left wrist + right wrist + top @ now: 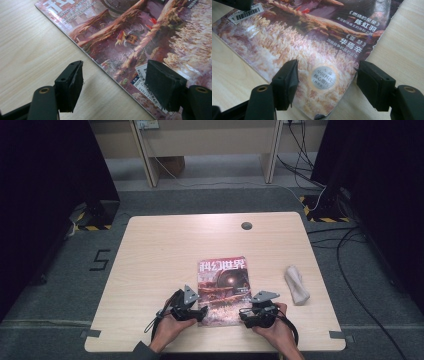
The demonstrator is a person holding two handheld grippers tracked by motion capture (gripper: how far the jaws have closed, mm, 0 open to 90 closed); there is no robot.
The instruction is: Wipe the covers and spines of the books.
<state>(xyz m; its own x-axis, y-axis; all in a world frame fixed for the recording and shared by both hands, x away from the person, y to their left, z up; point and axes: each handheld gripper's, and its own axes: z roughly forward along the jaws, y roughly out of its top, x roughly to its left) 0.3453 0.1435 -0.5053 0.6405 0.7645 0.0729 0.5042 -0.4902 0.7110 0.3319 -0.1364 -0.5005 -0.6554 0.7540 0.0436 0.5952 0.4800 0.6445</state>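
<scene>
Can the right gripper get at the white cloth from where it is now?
Probably yes. The cloth lies just beyond the right gripper, on its outer side, with bare table between; the jaws stand open over the magazine corner.

The magazine (223, 290) has a reddish-brown and cream illustrated cover with white title characters, on a pale wood-grain table (160, 255), near a white cloth (296, 284).
</scene>
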